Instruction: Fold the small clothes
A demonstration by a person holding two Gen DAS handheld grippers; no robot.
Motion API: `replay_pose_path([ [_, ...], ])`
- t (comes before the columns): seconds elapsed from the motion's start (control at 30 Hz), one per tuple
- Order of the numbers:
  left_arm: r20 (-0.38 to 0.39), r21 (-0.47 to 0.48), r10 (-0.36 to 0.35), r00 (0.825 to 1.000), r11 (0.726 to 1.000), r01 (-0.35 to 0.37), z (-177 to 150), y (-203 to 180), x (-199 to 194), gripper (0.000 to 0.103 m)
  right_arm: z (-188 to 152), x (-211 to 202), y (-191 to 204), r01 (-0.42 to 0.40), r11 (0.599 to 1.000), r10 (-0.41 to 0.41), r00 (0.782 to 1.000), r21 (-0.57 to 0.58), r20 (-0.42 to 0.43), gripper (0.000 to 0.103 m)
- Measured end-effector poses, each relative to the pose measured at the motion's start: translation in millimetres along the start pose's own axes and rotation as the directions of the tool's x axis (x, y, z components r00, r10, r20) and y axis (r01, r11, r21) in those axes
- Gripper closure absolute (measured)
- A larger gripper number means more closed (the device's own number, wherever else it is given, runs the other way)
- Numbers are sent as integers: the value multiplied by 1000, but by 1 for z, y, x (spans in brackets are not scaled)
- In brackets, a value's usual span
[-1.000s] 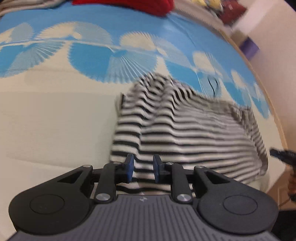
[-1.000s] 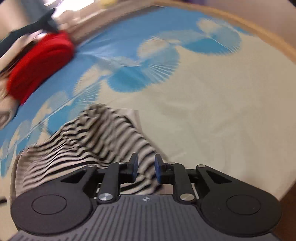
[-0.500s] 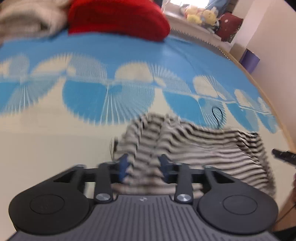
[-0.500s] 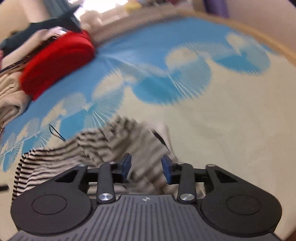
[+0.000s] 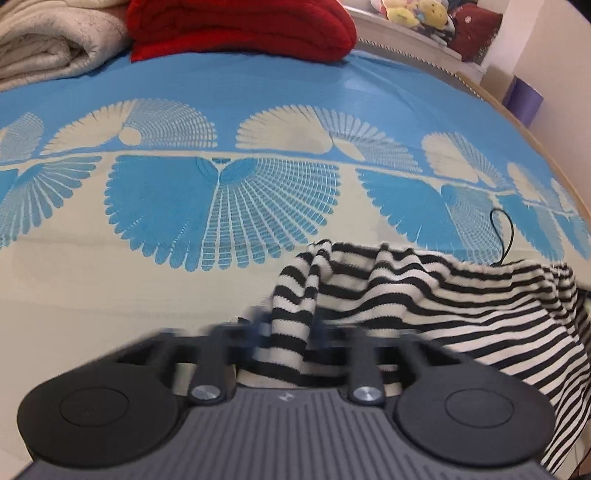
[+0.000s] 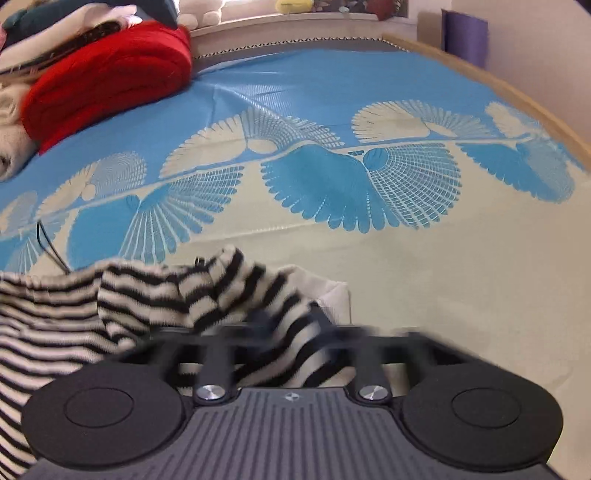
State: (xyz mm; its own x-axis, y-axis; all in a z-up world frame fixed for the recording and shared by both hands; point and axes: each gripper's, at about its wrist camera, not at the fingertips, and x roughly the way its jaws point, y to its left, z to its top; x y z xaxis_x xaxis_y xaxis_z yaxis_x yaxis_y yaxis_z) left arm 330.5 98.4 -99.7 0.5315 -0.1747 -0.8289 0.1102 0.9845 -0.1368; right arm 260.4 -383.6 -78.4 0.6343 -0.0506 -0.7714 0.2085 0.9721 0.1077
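Both grippers, left (image 5: pixel 290 330) and right (image 6: pixel 291 328), look parted around my striped garment (image 5: pixel 424 295); blur hides any grip.

Striped garment (image 6: pixel 155 295) bunches between the blurred right tool (image 6: pixel 290 334) fingers.

A bed fills most of both views, covered by a sheet (image 5: pixel 258 92) that is solid blue toward the far end and cream nearer, with rows of fan-shaped blue and cream patterns across the middle. A pale wooden bed frame (image 6: pixel 517 96) runs along the right edge. At the far end lie a folded red blanket (image 5: pixel 240 26) and, beside it, a cream blanket (image 5: pixel 48 44). Behind them a white ledge (image 5: pixel 406 44) holds soft toys (image 5: pixel 417 11), lit brightly from behind. A purple box (image 5: pixel 524 101) stands against the plain pale wall (image 6: pixel 535 44). A thin black cord (image 5: pixel 502 232) loops on the sheet.
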Motion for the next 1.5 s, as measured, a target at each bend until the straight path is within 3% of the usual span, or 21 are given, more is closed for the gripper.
replay_pose_path([
  [0.1,92,-66,9,996,998,-3,6,11,-11,101,11,-11,-6,28,997,-36,993,75,109,102],
  [0.17,71,-81,11,997,997,-5,6,11,-8,99,15,-11,-9,24,993,-41,989,117,145,102],
  [0.27,-28,27,44,999,999,-43,-1,-2,4,86,10,11,-3,76,994,-83,993,82,80,102],
  [0.33,24,20,78,997,997,-79,2,0,-10,77,8,21,-3,109,989,-113,993,97,38,99],
  [0.4,67,-19,54,996,998,-53,4,5,-29,72,9,23,-6,108,986,-109,994,131,2,95],
  [0.47,89,-26,26,996,999,-23,3,6,-48,70,11,9,-6,113,985,-120,992,133,49,82],
  [0.53,105,-5,44,993,999,-44,-2,1,-66,69,12,-13,-4,111,987,-124,986,120,112,68],
  [0.67,70,28,65,995,997,-67,-14,-7,-93,68,10,-56,-6,55,990,-73,988,128,137,66],
  [0.83,79,37,115,990,992,-118,-46,-17,-137,67,3,-119,-3,-45,993,28,988,108,153,60],
  [1.07,118,-6,129,985,992,-129,-89,-37,-186,60,-52,-204,-1,-53,999,53,966,-8,254,52],
  [1.27,97,-61,106,990,993,-100,-125,-45,-198,59,-83,-222,-17,-11,1000,3,960,26,279,52],
  [1.37,68,-137,78,995,988,-68,-141,-38,-191,59,-92,-216,-23,33,999,-37,963,22,268,52],
  [1.5,16,-248,49,999,968,-44,-153,-26,-172,59,-95,-212,-32,27,999,-35,966,37,255,52],
])
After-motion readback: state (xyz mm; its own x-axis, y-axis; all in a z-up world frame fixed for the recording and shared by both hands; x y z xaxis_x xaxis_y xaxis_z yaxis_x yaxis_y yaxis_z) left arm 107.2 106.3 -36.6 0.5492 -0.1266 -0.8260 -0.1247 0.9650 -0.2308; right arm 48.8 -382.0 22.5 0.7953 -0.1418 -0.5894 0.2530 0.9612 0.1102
